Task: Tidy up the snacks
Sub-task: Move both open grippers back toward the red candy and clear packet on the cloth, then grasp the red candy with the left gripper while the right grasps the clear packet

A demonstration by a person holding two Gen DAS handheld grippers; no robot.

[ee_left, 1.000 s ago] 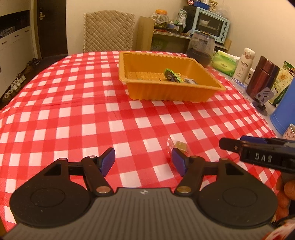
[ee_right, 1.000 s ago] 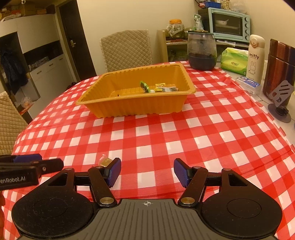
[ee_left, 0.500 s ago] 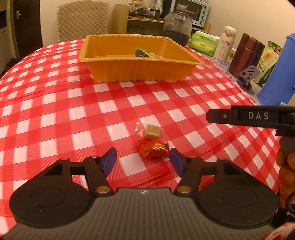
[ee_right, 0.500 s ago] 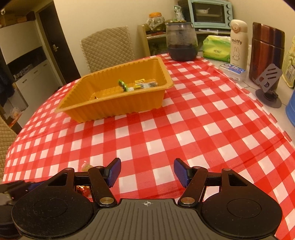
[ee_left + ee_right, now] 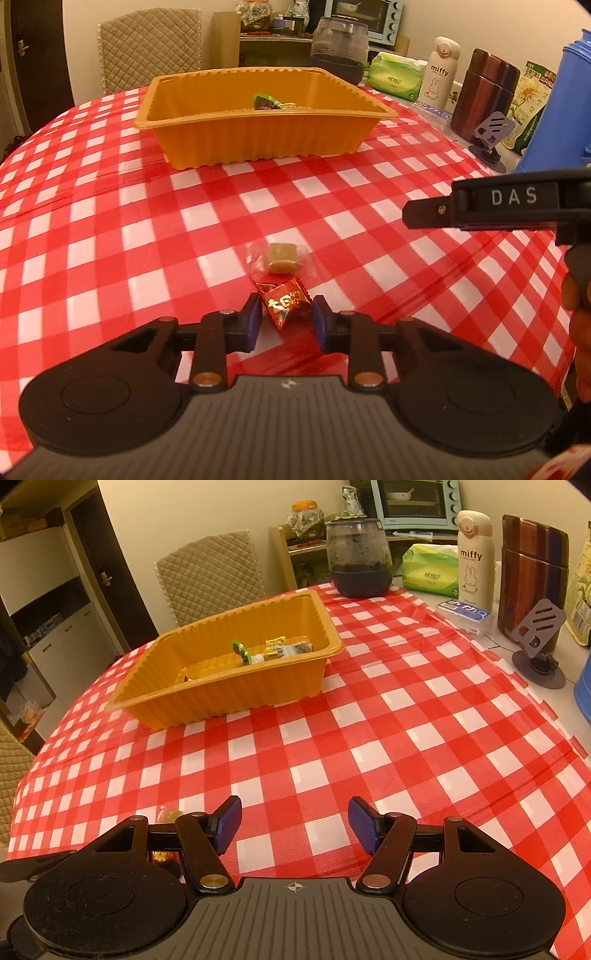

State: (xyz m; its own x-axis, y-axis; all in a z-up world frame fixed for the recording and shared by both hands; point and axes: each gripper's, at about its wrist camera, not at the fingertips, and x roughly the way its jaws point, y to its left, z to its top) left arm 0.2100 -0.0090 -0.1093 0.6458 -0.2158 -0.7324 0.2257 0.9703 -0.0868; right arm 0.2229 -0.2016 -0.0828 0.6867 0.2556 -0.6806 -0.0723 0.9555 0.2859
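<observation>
- While a few wrapped snacks already lie in the ribbed orange plastic tray, two remain outside it on the red-and-white checked surface.
- Nearer than the tray, the left gripper is closing its jaws around the red foil-wrapped candy, pads not yet clearly pressing.
- Just beyond it lies the clear-wrapped tan candy.
- Right gripper hovers half-open, empty.
</observation>
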